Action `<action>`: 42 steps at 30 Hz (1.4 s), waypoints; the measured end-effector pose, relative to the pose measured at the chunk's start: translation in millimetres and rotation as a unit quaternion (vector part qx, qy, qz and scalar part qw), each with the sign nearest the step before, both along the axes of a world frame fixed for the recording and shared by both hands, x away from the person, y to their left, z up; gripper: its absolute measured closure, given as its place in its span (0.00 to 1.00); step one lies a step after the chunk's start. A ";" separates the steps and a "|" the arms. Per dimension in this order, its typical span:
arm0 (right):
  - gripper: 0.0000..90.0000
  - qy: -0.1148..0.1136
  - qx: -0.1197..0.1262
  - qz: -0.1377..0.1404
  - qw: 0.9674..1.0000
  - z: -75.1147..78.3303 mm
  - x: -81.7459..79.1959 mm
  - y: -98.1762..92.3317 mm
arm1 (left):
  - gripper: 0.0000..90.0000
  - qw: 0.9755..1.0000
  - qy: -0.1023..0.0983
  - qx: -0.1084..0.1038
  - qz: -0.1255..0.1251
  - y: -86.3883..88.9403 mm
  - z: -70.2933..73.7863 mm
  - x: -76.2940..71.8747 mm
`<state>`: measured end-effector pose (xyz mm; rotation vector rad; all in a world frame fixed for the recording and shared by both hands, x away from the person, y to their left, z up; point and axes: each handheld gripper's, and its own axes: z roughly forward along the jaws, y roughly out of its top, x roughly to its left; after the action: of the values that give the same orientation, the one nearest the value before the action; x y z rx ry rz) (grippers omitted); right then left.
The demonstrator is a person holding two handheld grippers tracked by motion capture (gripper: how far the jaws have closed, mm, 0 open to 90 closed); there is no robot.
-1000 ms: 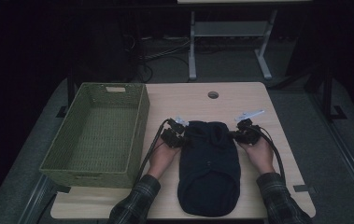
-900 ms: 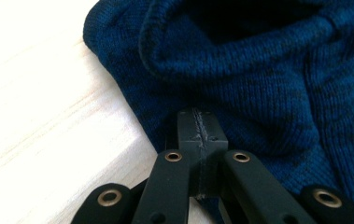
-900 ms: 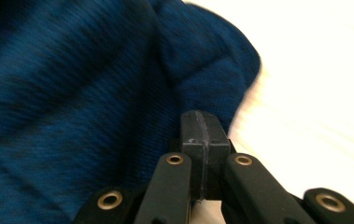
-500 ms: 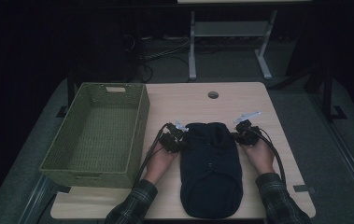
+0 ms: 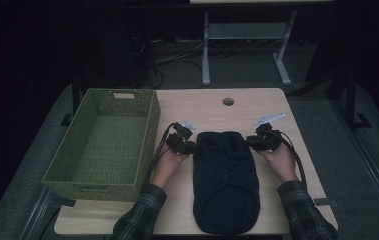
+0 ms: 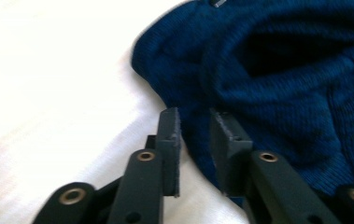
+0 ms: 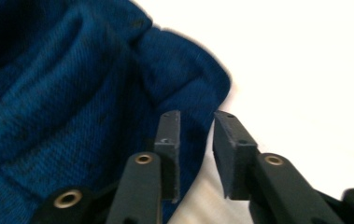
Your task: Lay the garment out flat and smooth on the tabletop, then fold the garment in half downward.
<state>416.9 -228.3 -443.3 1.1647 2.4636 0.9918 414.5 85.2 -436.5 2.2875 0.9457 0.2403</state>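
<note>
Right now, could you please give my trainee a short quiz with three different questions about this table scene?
1. True or false: the dark blue knitted garment lies inside the green woven basket.
2. Multiple choice: where are the two tools relative to the garment? A) both on its near end; B) the left tool at its far left corner and the right tool at its far right corner; C) both over the basket.
3. Fill in: in each gripper view there is a visible ____ between the two black pads.

Key
1. False: it lies on the wooden table, right of the basket, which holds nothing.
2. B
3. Gap: both tools have just been opening, with the cloth edge by the pads, not pinched.
</note>
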 end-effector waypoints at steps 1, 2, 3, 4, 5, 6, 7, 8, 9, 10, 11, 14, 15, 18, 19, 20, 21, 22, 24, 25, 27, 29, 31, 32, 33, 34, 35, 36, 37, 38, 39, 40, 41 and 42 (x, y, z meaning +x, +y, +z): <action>0.75 -0.006 0.004 -0.001 1.000 2.3 1.0 -0.6 | 0.75 1.000 -0.006 -0.002 0.000 0.8 1.8 1.8; 0.72 -0.004 0.006 0.001 1.000 3.9 2.6 -1.0 | 0.73 1.000 -0.005 0.000 0.000 1.4 3.5 4.3; 0.69 0.006 0.008 0.003 1.000 5.3 5.8 -1.0 | 0.69 1.000 -0.005 -0.002 0.002 1.2 4.4 6.9; 0.68 0.009 0.006 0.002 1.000 7.1 7.8 -0.7 | 0.66 1.000 -0.003 0.003 -0.002 1.7 5.9 9.5; 0.68 -0.002 0.003 0.002 1.000 9.2 8.5 -0.7 | 0.63 1.000 -0.005 0.000 -0.001 1.0 6.1 10.8; 0.68 -0.007 0.004 0.002 1.000 10.5 9.2 -0.7 | 0.62 1.000 -0.003 0.005 -0.004 1.0 7.4 13.1; 0.66 -0.006 0.005 0.003 1.000 11.9 10.9 -0.7 | 0.60 1.000 -0.004 0.004 0.001 0.1 8.4 15.8; 0.64 0.007 0.006 0.003 1.000 13.7 14.8 -0.3 | 0.58 1.000 -0.005 0.004 0.003 -0.2 9.8 17.9; 0.64 0.004 0.007 0.003 1.000 15.1 16.5 -0.2 | 0.58 1.000 -0.007 0.004 0.004 -0.6 10.9 20.4; 0.64 -0.005 0.008 0.003 1.000 16.4 17.8 0.0 | 0.57 1.000 -0.008 0.005 0.005 -0.9 11.8 23.0; 0.64 -0.006 0.012 0.003 1.000 17.2 19.6 0.1 | 0.56 1.000 -0.008 0.004 0.009 -1.3 12.6 26.1; 0.63 0.002 0.017 0.002 1.000 19.4 28.3 0.8 | 0.55 1.000 -0.018 0.000 0.017 -1.4 14.8 35.4; 0.63 -0.004 0.020 0.001 1.000 20.0 29.8 1.4 | 0.55 1.000 -0.019 0.006 0.017 -0.9 15.0 39.5; 0.63 0.006 0.024 0.001 1.000 17.7 37.3 3.2 | 0.54 0.999 -0.017 0.004 0.028 -1.7 12.7 50.1; 0.63 0.010 0.025 0.002 1.000 16.3 40.0 4.3 | 0.54 0.999 -0.019 0.004 0.029 -2.2 11.9 52.3; 0.64 0.008 0.025 0.002 1.000 15.6 41.4 5.6 | 0.54 0.999 -0.017 0.001 0.029 -3.2 10.2 55.8; 0.64 0.008 0.022 0.003 1.000 14.7 44.2 7.3 | 0.53 0.999 -0.015 0.000 0.028 -4.1 8.7 58.2; 0.64 0.007 0.023 0.002 1.000 13.7 45.5 8.9 | 0.53 1.000 -0.012 -0.001 0.026 -5.3 7.0 60.4; 0.64 0.009 0.021 0.003 1.000 10.5 47.9 11.1 | 0.52 1.000 -0.011 -0.001 0.020 -8.1 2.8 63.3; 0.64 0.013 0.020 0.004 1.000 8.2 49.0 11.4 | 0.51 1.000 -0.012 -0.002 0.016 -9.5 0.5 63.9; 0.64 0.024 0.018 0.005 1.000 2.8 50.4 11.7 | 0.50 1.000 -0.004 0.001 0.011 -12.0 -4.6 64.7; 0.64 0.033 0.015 0.006 0.999 -2.1 51.3 11.9 | 0.49 1.000 0.002 0.001 0.009 -15.1 -10.4 65.0; 0.64 0.040 0.019 0.008 0.999 -5.5 51.9 11.2 | 0.49 1.000 0.009 0.004 0.009 -16.3 -14.3 65.6; 0.64 0.043 0.018 0.008 0.999 -7.0 52.1 12.0 | 0.49 1.000 0.010 0.000 0.010 -16.3 -15.7 66.1; 0.64 0.045 0.014 0.009 0.999 -8.5 52.2 13.1 | 0.49 1.000 0.011 0.000 0.009 -16.1 -16.2 66.5; 0.64 0.046 0.009 0.012 0.999 -10.0 52.4 14.1 | 0.50 1.000 0.010 0.001 0.005 -15.9 -16.3 66.6; 0.65 0.049 0.005 0.015 0.999 -11.5 52.5 15.2 | 0.50 1.000 0.010 0.003 0.001 -15.9 -16.4 66.4; 0.65 0.053 0.001 0.014 0.999 -12.9 52.3 16.6 | 0.51 1.000 0.010 0.005 -0.003 -15.8 -16.8 66.2; 0.66 0.053 -0.002 0.017 0.998 -14.2 52.5 16.8 | 0.51 1.000 0.010 0.007 -0.004 -15.6 -17.3 66.2; 0.66 0.054 -0.002 0.016 0.998 -15.3 52.4 17.2 | 0.51 1.000 0.013 0.005 -0.008 -15.0 -18.2 66.5; 0.66 0.056 -0.002 0.016 0.998 -16.4 52.4 17.2 | 0.52 1.000 0.015 0.001 -0.008 -14.9 -19.4 66.7; 0.67 0.058 0.000 0.015 0.998 -17.4 52.3 16.9 | 0.52 1.000 0.018 0.002 -0.014 -13.8 -19.9 67.4; 0.68 0.061 0.005 0.014 0.998 -18.3 52.1 16.5 | 0.53 1.000 0.021 -0.002 -0.016 -13.2 -20.8 67.6; 0.69 0.062 0.007 0.012 0.998 -18.8 52.0 15.9 | 0.55 1.000 0.023 -0.006 -0.019 -12.6 -21.7 67.9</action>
<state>468.9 -212.3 -462.1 1.2388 2.5756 0.9740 482.4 72.6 -458.2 2.3066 0.9223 0.1656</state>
